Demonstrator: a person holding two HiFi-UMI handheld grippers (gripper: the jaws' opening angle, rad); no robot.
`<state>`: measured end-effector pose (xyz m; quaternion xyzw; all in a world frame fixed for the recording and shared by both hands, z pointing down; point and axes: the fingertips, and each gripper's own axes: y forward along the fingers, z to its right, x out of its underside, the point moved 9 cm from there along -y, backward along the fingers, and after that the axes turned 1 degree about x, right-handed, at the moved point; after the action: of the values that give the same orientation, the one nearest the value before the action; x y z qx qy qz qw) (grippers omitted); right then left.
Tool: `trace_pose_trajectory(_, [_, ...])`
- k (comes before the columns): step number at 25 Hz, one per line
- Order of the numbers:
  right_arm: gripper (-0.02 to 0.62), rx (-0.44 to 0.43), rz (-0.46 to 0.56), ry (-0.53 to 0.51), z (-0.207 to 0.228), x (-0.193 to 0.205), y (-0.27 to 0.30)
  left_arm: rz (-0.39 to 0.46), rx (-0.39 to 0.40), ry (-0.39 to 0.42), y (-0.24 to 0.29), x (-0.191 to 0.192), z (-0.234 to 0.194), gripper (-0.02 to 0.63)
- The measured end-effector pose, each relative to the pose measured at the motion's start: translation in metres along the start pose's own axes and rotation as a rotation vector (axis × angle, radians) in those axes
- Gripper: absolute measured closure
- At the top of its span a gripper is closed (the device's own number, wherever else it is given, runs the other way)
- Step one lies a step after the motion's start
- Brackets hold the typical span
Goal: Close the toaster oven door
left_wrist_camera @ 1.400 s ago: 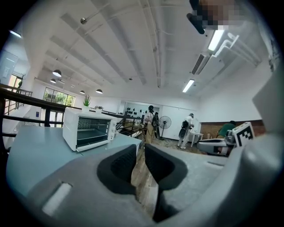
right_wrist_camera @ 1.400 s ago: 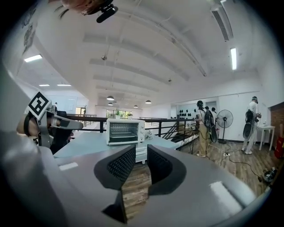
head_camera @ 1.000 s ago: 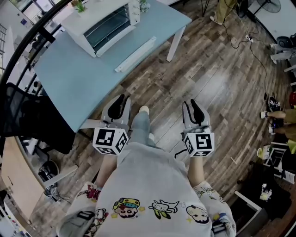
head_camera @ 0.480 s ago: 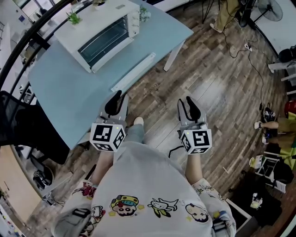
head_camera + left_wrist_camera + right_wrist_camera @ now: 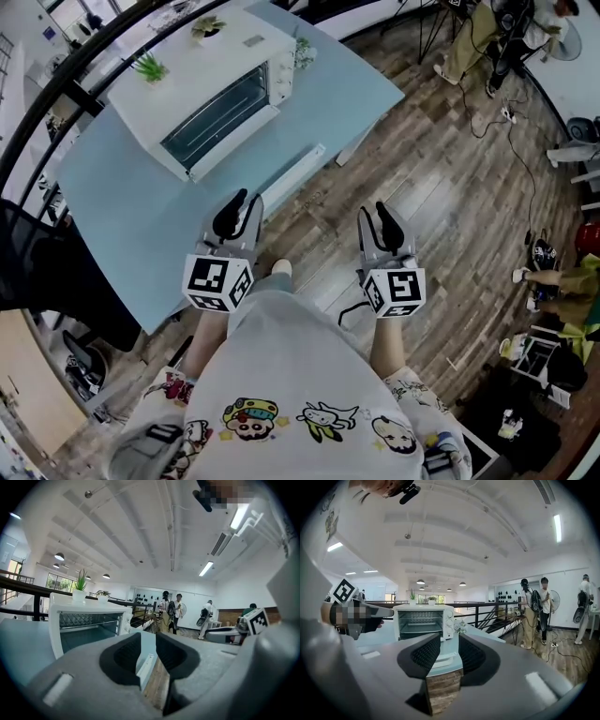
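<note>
A white toaster oven (image 5: 202, 94) stands on the light blue table (image 5: 122, 206), its front open and its racks showing (image 5: 421, 620). Its door appears folded down flat toward the table edge, with a long white handle bar (image 5: 291, 178) at its outer end. My left gripper (image 5: 236, 211) hovers at the table's near edge, just short of that bar (image 5: 145, 665). My right gripper (image 5: 382, 217) hangs over the wooden floor, right of the table. Both have their jaws opening, with nothing between them (image 5: 147, 648) (image 5: 449, 651).
Two small potted plants (image 5: 150, 67) sit on the oven's top and another (image 5: 303, 52) beside it. A black railing (image 5: 56, 103) runs behind the table. A black chair (image 5: 47, 272) stands at left. People (image 5: 469, 37) and cables (image 5: 520, 103) are at the far right.
The table and oven have come nearer and lower in the head view. Both grippers have moved forward, the left one up to the table edge. Their jaws stand a little wider.
</note>
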<state>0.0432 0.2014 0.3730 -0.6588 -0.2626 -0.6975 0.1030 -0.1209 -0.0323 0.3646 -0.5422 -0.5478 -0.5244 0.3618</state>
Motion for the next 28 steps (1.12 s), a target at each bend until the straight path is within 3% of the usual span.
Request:
trace_pose_trajectory(7, [0.478, -0.019, -0.017, -0.020, -0.007, -0.007, 0.037, 0.001, -0.011, -0.009, 0.012, -0.002, -0.028, 0.514])
trace_pose_trajectory(12, [0.477, -0.071, -0.032, -0.044, -0.008, -0.013, 0.065, 0.005, -0.063, -0.030, 0.012, -0.001, -0.042, 0.512])
trace_pose_trajectory(19, [0.474, -0.225, -0.055, -0.088, 0.004, -0.018, 0.131, 0.025, -0.242, -0.070, 0.013, 0.001, -0.065, 0.508])
trace_pose_trajectory(28, [0.472, -0.517, -0.049, -0.161, 0.028, -0.039, 0.215, 0.113, -0.522, -0.117, 0.038, -0.009, -0.056, 0.506])
